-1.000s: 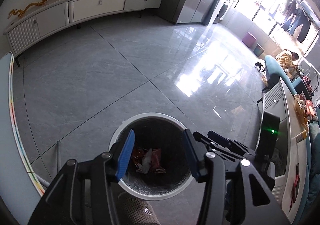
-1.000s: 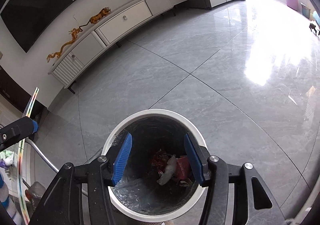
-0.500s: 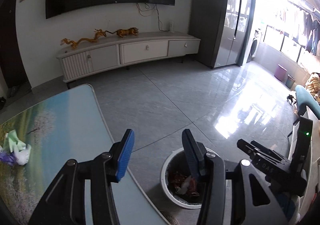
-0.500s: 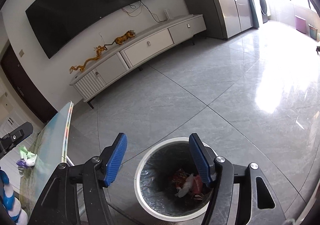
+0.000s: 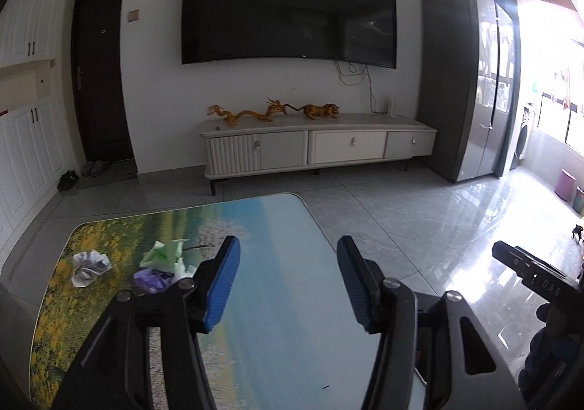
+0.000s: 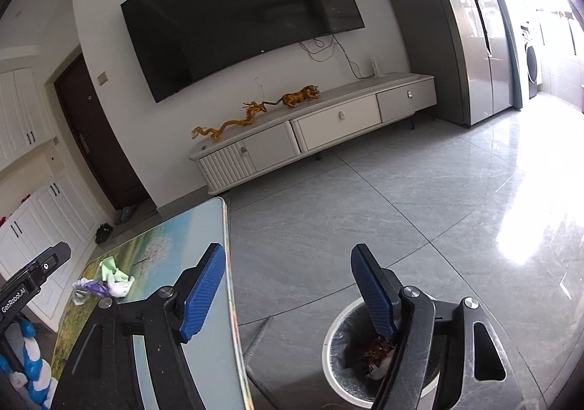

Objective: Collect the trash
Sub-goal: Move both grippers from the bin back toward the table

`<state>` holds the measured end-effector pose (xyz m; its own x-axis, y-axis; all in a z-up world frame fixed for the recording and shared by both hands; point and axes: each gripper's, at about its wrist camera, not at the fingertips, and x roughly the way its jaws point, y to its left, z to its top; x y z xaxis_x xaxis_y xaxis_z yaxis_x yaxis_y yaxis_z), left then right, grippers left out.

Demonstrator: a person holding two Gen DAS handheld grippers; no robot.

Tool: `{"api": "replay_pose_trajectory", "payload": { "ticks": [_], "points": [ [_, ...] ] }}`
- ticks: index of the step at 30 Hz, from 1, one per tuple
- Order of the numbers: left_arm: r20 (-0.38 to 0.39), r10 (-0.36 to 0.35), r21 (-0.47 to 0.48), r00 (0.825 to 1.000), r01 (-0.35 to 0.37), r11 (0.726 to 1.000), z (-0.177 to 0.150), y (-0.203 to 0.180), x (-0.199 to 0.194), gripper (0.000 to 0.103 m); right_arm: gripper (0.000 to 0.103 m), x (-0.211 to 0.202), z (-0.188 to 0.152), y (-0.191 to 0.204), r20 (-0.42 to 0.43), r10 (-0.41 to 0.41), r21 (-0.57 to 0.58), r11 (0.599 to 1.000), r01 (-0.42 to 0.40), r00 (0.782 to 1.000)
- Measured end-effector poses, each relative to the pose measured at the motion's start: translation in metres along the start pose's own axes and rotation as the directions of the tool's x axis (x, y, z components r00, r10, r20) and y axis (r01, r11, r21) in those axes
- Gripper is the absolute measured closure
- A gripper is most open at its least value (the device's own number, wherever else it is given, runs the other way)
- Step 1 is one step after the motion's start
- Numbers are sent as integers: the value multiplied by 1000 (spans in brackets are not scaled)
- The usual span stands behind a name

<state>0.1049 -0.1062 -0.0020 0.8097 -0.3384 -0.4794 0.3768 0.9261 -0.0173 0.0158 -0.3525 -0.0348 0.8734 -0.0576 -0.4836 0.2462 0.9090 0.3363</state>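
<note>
Trash left: green-and-white crumpled paper (image 5: 166, 256), a purple scrap (image 5: 153, 280) touching its near side, and a grey-white wad (image 5: 89, 265) just to the left. All three lie on the far-left part of the table top.
Table: landscape-print table (image 5: 277, 264), rounded corners; its right half is bare of trash as far as shown.
Bin: white-rimmed trash bin (image 6: 337, 328) on the floor just right of the table's edge, lined with a clear bag, red and white wrappers already in its bottom.
Left gripper: left gripper (image 5: 288, 282) over the table's middle, jaws apart and opening, nothing between the blue pads (image 5: 222, 286).
Right gripper: right gripper (image 6: 288, 295) above the gap between table edge and bin, jaws apart and opening, empty.
Stage (judgement): both tools free; next pick is probably the pile on the left.
Risk 1: the three pieces touch or nearly touch, so one pinch may lift only part and drag the rest off the far-left edge.
Risk 2: light crumpled paper may slip from a shallow grip during the carry across the table and land on the floor short of the bin.
Risk 3: pads coming in low could scrape the table print.
</note>
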Motion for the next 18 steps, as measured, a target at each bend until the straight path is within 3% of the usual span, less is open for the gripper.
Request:
{"api": "replay_pose_trajectory", "payload": {
  "ticks": [8, 18],
  "points": [
    [51, 100, -88, 994, -96, 991, -4, 63, -30, 48, 32, 7, 6, 62, -4, 79, -97, 992, -79, 997],
    [54, 155, -168, 987, -144, 975, -13, 118, -39, 45, 32, 21, 4, 119, -38, 153, -195, 968, -158, 987]
  ]
}}
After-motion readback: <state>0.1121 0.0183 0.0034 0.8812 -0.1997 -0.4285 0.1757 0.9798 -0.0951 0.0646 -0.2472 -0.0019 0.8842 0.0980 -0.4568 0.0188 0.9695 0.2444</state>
